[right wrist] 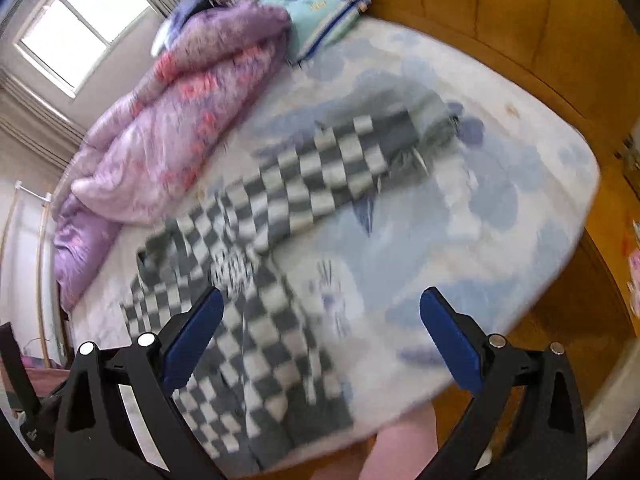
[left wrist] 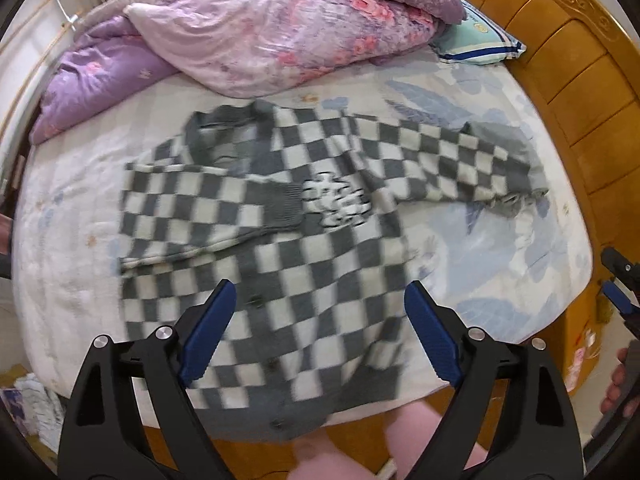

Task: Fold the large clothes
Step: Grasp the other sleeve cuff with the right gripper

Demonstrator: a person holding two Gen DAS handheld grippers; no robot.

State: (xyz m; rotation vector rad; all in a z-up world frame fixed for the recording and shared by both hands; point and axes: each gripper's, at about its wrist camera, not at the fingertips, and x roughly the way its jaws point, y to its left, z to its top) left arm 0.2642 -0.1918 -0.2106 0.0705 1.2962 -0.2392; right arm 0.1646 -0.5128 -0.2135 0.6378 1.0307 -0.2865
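A: We've got the grey-and-white checkered knit cardigan [left wrist: 288,240] spread across the middle of the frame on the white bed sheet with pale blue leaf print [left wrist: 500,248]. Where are we on the fold?

B: Early, we'd say. One sleeve [left wrist: 208,216] is already laid across the chest from the left, its ribbed grey cuff near the white patch at centre. The other sleeve [left wrist: 460,160] runs out to the upper right, unfolded. The hem hangs off the lower edge of the bed.

A: Grippers?

B: Left gripper [left wrist: 320,300] at the bottom of the frame, blue pads spread wide over the lower body of the cardigan, nothing between them. Right gripper [right wrist: 320,300] in its own view: jaws also spread wide, empty, above the cardigan's edge and bare sheet.

A: So what's left?

B: We'd judge the right sleeve needs folding in, then the body folded up. Both views are blurred, so we can't tell fine detail of the buttons.

A: Clutter?

B: Purple floral quilt [left wrist: 260,28] at the upper left, teal pillow with blue stripe [left wrist: 480,40] at the upper right by the wooden headboard [left wrist: 568,60]. Both apart from the cardigan.
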